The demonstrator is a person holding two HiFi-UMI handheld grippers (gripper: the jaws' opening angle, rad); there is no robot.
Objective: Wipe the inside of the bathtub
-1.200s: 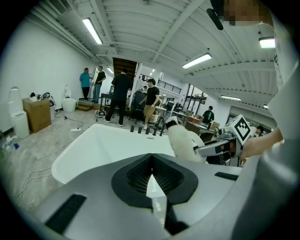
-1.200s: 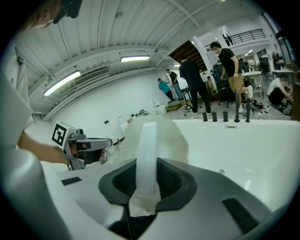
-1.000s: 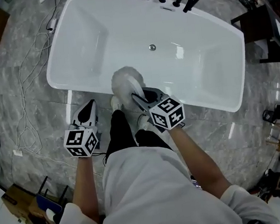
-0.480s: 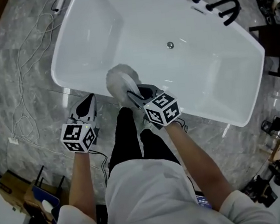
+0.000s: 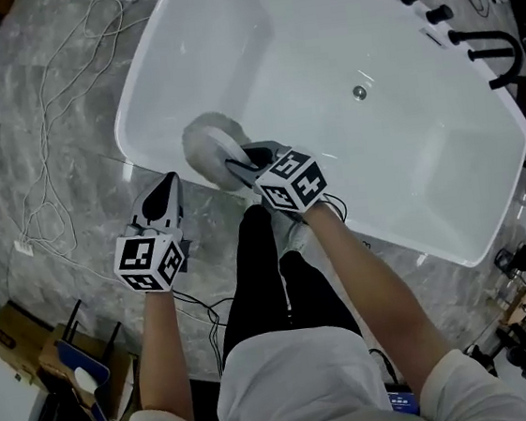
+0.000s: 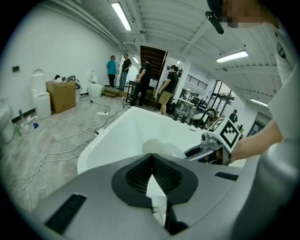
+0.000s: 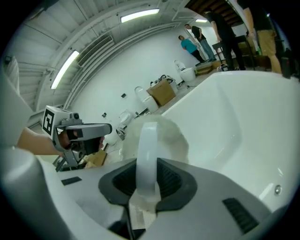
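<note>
Right gripper (image 5: 242,167) clamps the white handle (image 7: 146,154) of a fluffy round pale pad (image 5: 207,145) at the white bathtub's (image 5: 400,170) eight-o'clock rim; left gripper (image 5: 162,203) (jaws together, empty) hovers outside.

Glossy smooth bathtub (image 5: 225,39), fluffy duster (image 5: 205,145)

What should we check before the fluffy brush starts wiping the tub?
1. Right gripper shut on the brush handle: ok.
2. Fluffy head touching the inside of the bathtub: cannot tell; it sits at the near rim.
3. Left gripper outside the tub, jaws together, holding nothing: ok.
4. Drain uncovered: ok.
5. Faucet away from the brush: ok.
</note>
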